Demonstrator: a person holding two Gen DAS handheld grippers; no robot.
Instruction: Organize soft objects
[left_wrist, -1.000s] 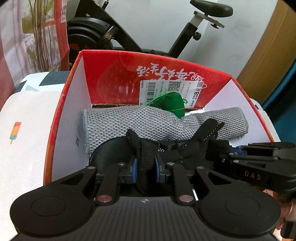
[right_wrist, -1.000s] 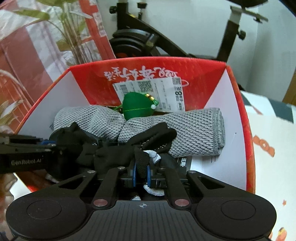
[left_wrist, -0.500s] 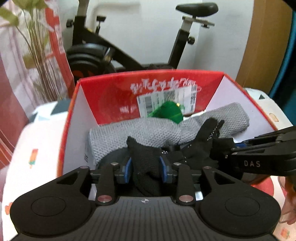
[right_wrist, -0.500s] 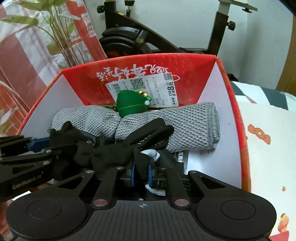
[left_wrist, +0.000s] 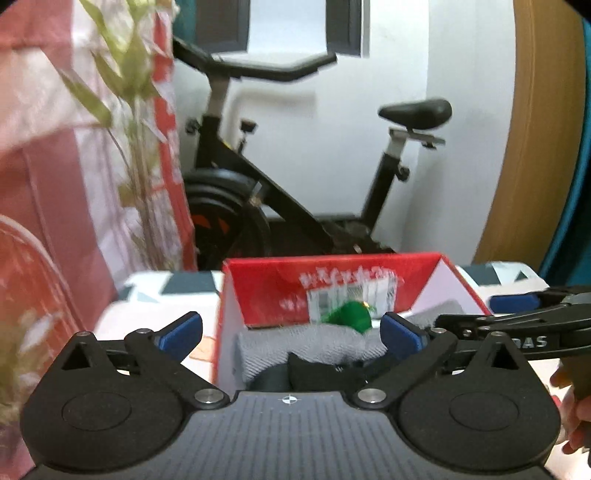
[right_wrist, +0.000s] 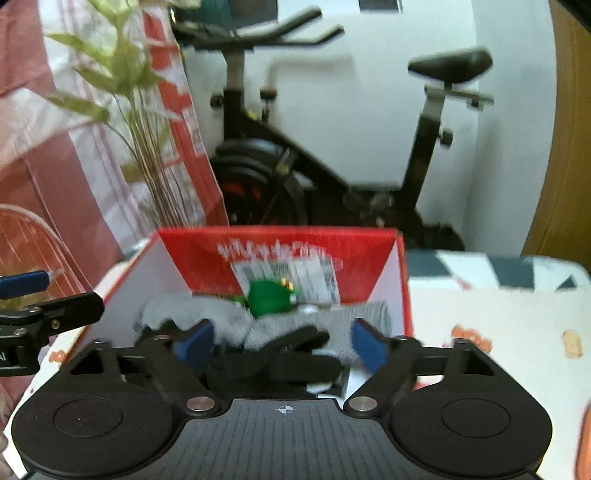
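A red cardboard box (left_wrist: 461, 280) (right_wrist: 402, 288) with white inner walls stands on the table. In it lie a grey knitted cloth (left_wrist: 314, 343) (right_wrist: 369, 314), a green plush (left_wrist: 349, 314) (right_wrist: 267, 297) and a black glove (left_wrist: 317, 373) (right_wrist: 291, 350). My left gripper (left_wrist: 291, 334) is open and empty, held back above the box's near side. My right gripper (right_wrist: 282, 341) is open and empty, above the glove. Each gripper shows at the other view's edge.
An exercise bike (left_wrist: 295, 184) (right_wrist: 332, 166) stands behind the table by a white wall. A plant (right_wrist: 140, 110) and a red-white curtain (left_wrist: 44, 184) are at the left. The patterned tablecloth (right_wrist: 498, 314) extends right of the box.
Both grippers have opened and let go of the black glove, which now lies in the box. Both have pulled back and up, away from the box.
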